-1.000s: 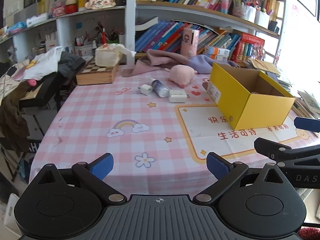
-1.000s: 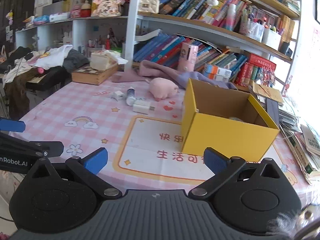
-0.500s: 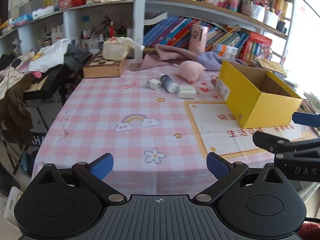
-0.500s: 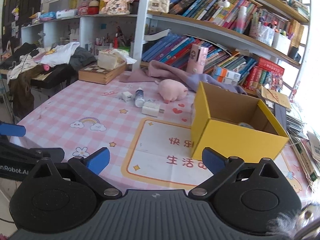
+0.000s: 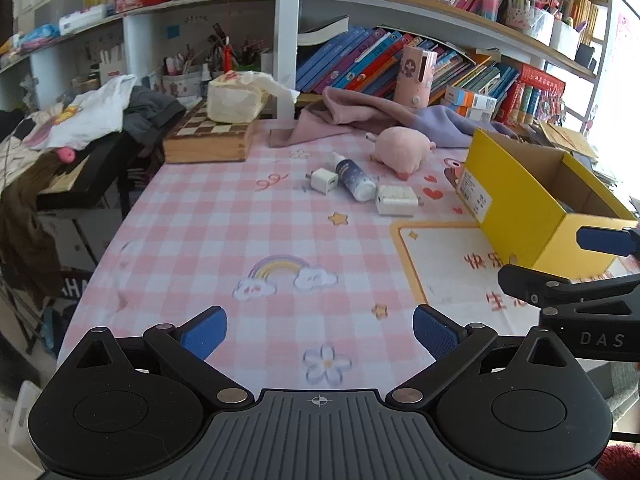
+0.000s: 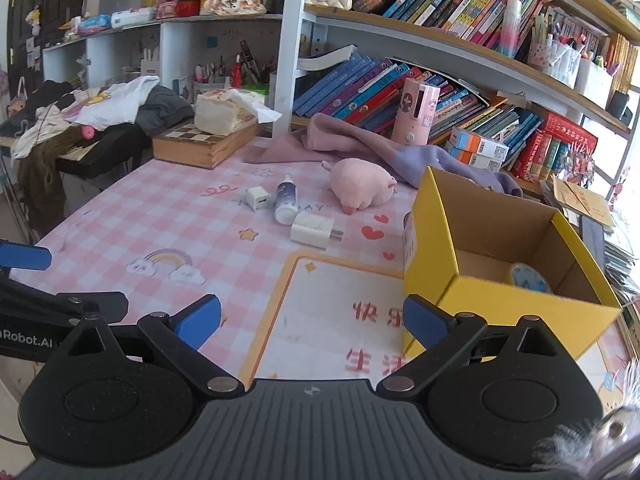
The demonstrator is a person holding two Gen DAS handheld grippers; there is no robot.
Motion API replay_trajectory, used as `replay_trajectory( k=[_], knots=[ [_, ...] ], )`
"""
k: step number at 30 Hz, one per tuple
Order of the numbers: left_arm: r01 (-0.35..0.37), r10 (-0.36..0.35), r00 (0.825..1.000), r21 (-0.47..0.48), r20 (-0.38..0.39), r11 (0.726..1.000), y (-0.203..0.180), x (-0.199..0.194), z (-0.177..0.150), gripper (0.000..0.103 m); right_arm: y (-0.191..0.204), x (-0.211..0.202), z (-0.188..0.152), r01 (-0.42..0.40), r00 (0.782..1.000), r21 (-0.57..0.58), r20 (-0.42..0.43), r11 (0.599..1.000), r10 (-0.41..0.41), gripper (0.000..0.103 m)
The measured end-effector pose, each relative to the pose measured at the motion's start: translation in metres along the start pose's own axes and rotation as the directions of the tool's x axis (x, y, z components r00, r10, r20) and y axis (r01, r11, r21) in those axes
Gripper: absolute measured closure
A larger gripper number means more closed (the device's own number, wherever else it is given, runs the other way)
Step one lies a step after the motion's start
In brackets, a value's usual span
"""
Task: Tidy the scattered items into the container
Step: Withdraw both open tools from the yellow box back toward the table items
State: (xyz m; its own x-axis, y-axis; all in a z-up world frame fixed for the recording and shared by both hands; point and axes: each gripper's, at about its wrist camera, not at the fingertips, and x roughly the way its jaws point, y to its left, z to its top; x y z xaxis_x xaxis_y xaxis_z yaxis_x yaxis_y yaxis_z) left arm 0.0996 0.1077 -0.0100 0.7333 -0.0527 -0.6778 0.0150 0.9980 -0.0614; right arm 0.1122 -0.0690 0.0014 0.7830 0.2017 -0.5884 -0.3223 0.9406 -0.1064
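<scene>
**Four loose things, one light box**

Both the left gripper [image 5: 320, 330] and right gripper [image 6: 312, 316] hang spread and empty, short of the yellow box [image 6: 500, 240]. Left of the box lie the big charger [image 6: 313, 230], bottle [image 6: 286, 200] and small charger [image 6: 257, 198]; the pink plush pig [image 6: 360, 186] sits behind them. The bottle, on its side, could roll off when nudged. The cardboard box might slide if bumped.

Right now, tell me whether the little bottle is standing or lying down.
Lying down. The bottle rests on its side on the tablecloth, between two white chargers.
</scene>
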Motion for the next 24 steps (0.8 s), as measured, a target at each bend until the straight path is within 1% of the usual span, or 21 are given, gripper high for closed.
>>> replay_trajectory(
  k=[5,11,15,18,24],
  knots=[
    [-0.003,0.003,1.0,0.015,-0.015,1.0,-0.001,0.022,0.021,0.002,-0.008,0.03,0.018,-0.02,1.0,0.001,-0.02,1.0,0.02,0.007],
    [-0.034,0.035,0.999,0.057,-0.027,0.998,-0.003,0.046,0.045,0.002,-0.018,0.066,0.037,-0.051,0.998,0.013,-0.035,0.999,0.051,0.007],
    [-0.055,0.058,0.998,0.097,-0.025,0.994,-0.005,0.066,0.062,0.002,-0.025,0.09,0.047,-0.059,0.997,0.03,-0.045,0.998,0.061,0.008],
    [-0.06,0.063,0.998,0.106,-0.019,0.993,-0.005,0.082,0.072,0.002,-0.03,0.108,0.053,-0.055,0.997,0.056,-0.053,0.997,0.058,0.009],
    [-0.059,0.065,0.997,0.139,-0.034,0.988,-0.007,0.117,0.088,0.002,-0.04,0.146,0.068,-0.042,0.995,0.117,-0.084,0.992,0.052,0.017]
  ],
)
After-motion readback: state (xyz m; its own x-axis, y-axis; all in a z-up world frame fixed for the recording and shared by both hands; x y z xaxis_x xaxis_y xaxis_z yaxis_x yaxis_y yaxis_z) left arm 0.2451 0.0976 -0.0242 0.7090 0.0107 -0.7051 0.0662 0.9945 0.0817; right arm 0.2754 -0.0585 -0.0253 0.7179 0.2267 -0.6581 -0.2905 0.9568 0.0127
